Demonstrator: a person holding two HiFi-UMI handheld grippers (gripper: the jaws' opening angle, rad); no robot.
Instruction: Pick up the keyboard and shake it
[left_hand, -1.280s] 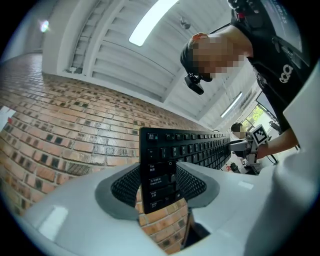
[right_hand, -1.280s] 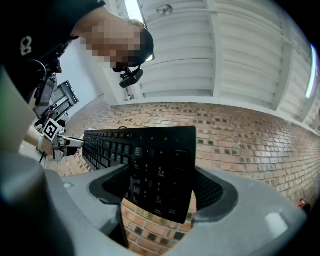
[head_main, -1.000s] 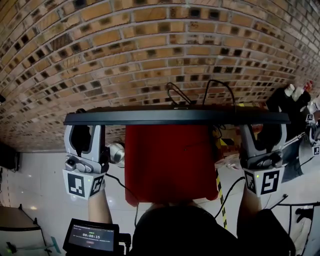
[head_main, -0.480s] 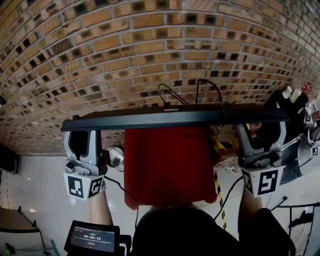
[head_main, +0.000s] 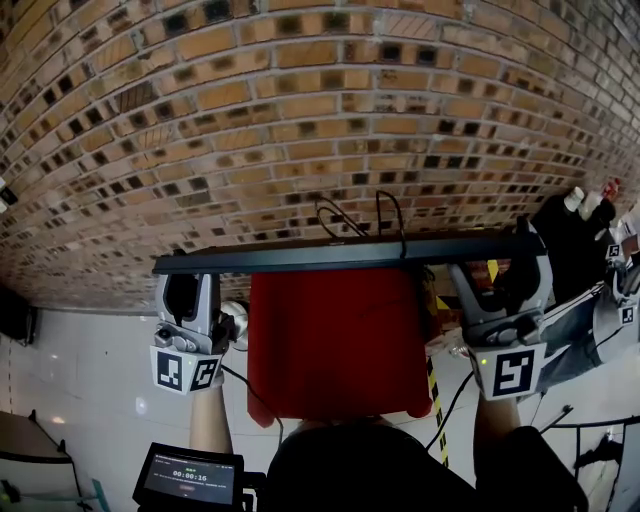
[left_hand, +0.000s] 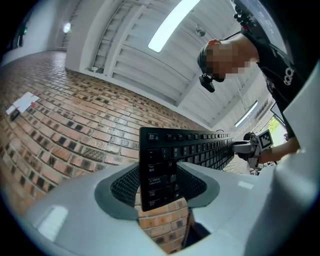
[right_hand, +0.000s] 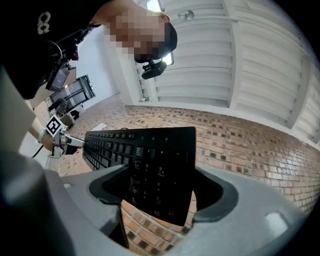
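A black keyboard (head_main: 340, 252) is held in the air, seen edge-on as a long dark bar before the brick wall. My left gripper (head_main: 185, 275) is shut on its left end and my right gripper (head_main: 520, 262) is shut on its right end. In the left gripper view the keyboard's (left_hand: 159, 167) short end sits between the grey jaws, keys facing the camera, with my left gripper (left_hand: 159, 186) clamped on it. The right gripper view shows the number-pad end of the keyboard (right_hand: 162, 167) pinched by my right gripper (right_hand: 160, 192). Its cable (head_main: 360, 215) loops up behind.
A red table top (head_main: 340, 345) lies below the keyboard. The brick wall (head_main: 300, 110) fills the background. A small screen device (head_main: 188, 476) hangs at the lower left. Yellow-black tape (head_main: 435, 385) and cables lie on the white floor (head_main: 80, 370); dark equipment (head_main: 580, 230) stands at the right.
The keyboard and both grippers have sunk lower in the head view. The left end has shifted right and the right gripper has tilted inward. Both grips are unchanged.
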